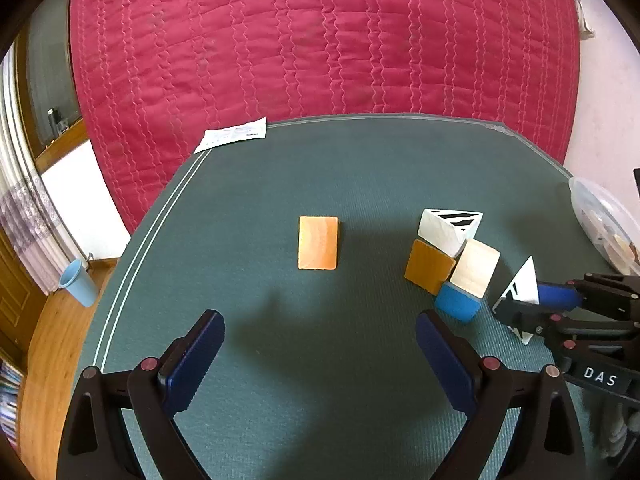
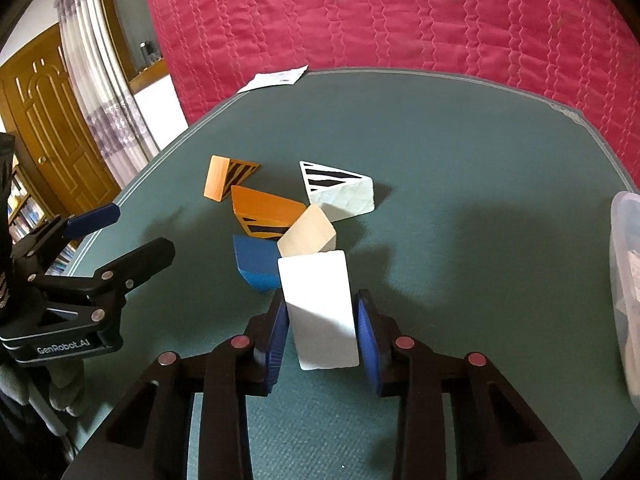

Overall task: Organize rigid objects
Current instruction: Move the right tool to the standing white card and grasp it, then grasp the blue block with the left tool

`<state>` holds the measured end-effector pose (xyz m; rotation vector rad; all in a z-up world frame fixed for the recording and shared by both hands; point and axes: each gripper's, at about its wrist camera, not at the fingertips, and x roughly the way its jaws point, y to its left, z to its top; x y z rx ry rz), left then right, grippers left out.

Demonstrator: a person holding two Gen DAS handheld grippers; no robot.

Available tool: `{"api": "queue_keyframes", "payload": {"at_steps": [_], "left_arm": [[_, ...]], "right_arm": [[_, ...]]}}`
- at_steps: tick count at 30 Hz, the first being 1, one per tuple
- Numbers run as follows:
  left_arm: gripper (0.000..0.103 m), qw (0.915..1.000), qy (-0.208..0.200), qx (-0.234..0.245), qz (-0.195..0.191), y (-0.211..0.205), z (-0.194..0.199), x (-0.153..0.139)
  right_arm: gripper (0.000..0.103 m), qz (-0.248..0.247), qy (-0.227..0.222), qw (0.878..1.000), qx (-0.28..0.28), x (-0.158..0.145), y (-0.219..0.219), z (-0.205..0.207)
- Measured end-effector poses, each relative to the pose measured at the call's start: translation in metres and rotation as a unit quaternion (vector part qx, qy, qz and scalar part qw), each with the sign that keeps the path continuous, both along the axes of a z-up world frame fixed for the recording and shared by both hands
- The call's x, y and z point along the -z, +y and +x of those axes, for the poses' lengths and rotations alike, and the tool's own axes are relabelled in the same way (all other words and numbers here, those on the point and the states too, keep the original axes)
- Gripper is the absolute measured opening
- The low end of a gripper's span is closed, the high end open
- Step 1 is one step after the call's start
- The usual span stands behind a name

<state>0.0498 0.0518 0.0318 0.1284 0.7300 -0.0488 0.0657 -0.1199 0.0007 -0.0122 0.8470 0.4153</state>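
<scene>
My right gripper [image 2: 322,328] is shut on a white wedge block [image 2: 322,308], its blue pads pressed on both sides; in the left wrist view the same white wedge [image 1: 524,284] shows a striped triangular face. Just beyond it lies a cluster: a blue block [image 2: 256,264], a pale wooden block [image 2: 308,236], a dark orange striped wedge [image 2: 266,210] and a white striped wedge [image 2: 340,190]. A light orange wedge [image 1: 318,243] lies apart to the left. My left gripper [image 1: 320,332] hovers open and holds nothing, short of that orange wedge.
The blocks rest on a green table mat [image 1: 360,168] in front of a red quilt. A clear plastic container [image 2: 624,280] stands at the right edge. A paper slip [image 1: 234,136] lies at the far left corner. A blue cup [image 1: 78,282] stands on the floor.
</scene>
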Motion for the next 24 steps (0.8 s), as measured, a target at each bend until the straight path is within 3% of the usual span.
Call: {"api": "queue_keyframes", "payload": {"at_steps": [15, 24], "left_arm": [[0.098, 0.9992, 0.013, 0.033, 0.017, -0.029, -0.003, 0.006], [0.098, 0.9983, 0.023, 0.049, 0.023, -0.051, 0.014, 0.009]], "right_arm": [[0.034, 0.002, -0.002, 1.000, 0.028, 0.001, -0.042, -0.020], [0.034, 0.005, -0.004, 1.000, 0.025, 0.002, -0.045, -0.024]]}}
